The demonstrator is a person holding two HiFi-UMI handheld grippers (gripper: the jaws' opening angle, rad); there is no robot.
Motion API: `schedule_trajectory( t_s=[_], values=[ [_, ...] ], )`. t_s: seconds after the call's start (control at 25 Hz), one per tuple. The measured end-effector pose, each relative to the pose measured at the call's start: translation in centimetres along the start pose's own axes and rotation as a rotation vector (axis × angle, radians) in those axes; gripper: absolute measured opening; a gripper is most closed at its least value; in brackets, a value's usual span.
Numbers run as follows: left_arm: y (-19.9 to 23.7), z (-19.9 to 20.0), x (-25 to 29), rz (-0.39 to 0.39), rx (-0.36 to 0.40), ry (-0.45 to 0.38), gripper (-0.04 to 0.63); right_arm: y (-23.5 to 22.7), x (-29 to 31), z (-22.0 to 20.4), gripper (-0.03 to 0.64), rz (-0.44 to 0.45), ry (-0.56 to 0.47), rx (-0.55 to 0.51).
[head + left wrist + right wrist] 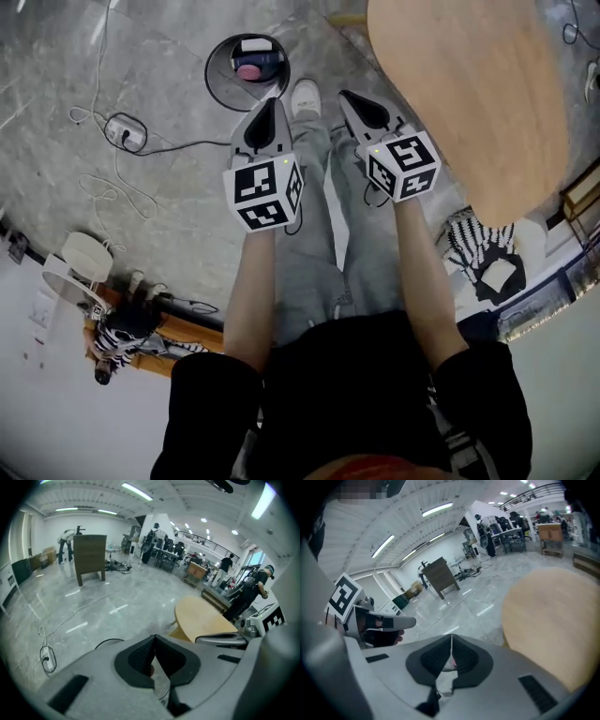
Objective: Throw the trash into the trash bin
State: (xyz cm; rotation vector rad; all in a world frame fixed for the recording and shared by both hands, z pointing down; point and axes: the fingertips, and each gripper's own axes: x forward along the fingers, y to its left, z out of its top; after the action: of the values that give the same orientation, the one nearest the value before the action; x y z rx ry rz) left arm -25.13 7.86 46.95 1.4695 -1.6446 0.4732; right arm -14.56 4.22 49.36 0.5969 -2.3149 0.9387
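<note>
The trash bin (pixel 217 86) is a round black bin on the grey floor, just beyond my grippers in the head view. It holds a pink item (pixel 248 71) and a white item (pixel 255 45). My left gripper (pixel 271 101) hangs in the air next to the bin's near right rim, jaws together, nothing showing between them. My right gripper (pixel 349 97) is held beside it to the right, also shut and empty. In the left gripper view the left gripper's (pixel 154 638) pads meet at the tip; in the right gripper view the right gripper's (pixel 451 639) do too.
A round wooden table (pixel 469 94) fills the upper right, close to my right gripper. A power strip (pixel 125 131) with loose white cables lies on the floor left of the bin. My legs and a white shoe (pixel 305 94) are below the grippers. A dark cabinet (pixel 90 555) stands far off.
</note>
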Motion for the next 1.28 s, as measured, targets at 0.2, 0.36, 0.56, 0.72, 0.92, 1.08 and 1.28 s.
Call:
schedule_trajectory(
  t_s=[0.2,0.36,0.56,0.72,0.92,1.08,1.28],
  values=[
    [-6.7,6.2,-1.5,-0.149,0.149,-0.050,0.006,-2.8,-7.4,3.7,0.015,-0.177,-0.123,0.082],
    [-14.0,10.5,-4.2,-0.245,0.264,-0.086,0.006,-4.6,-15.9,6.5,0.015,-0.294,-0.229,0.125],
    [-23.5,15.3,-7.9,-0.350,0.392,-0.156,0.006,-7.1,-26.5,9.9,0.015,-0.421,-0.389,0.178],
    [-31.8,18.2,-10.6,-0.447,0.477,-0.224,0.006,-9.3,-35.3,11.7,0.015,-0.523,-0.544,0.233],
    [-40.8,20.5,-14.7,-0.547,0.538,-0.299,0.006,-10.3,-44.7,12.7,0.015,-0.628,-0.677,0.263],
    [-47.5,21.5,-18.2,-0.617,0.537,-0.359,0.006,-10.9,-52.5,13.9,0.015,-0.694,-0.769,0.234],
    [-55.1,22.5,-22.6,-0.712,0.506,-0.442,0.006,-10.9,-62.3,16.2,0.015,-0.786,-0.899,0.156]
  ],
)
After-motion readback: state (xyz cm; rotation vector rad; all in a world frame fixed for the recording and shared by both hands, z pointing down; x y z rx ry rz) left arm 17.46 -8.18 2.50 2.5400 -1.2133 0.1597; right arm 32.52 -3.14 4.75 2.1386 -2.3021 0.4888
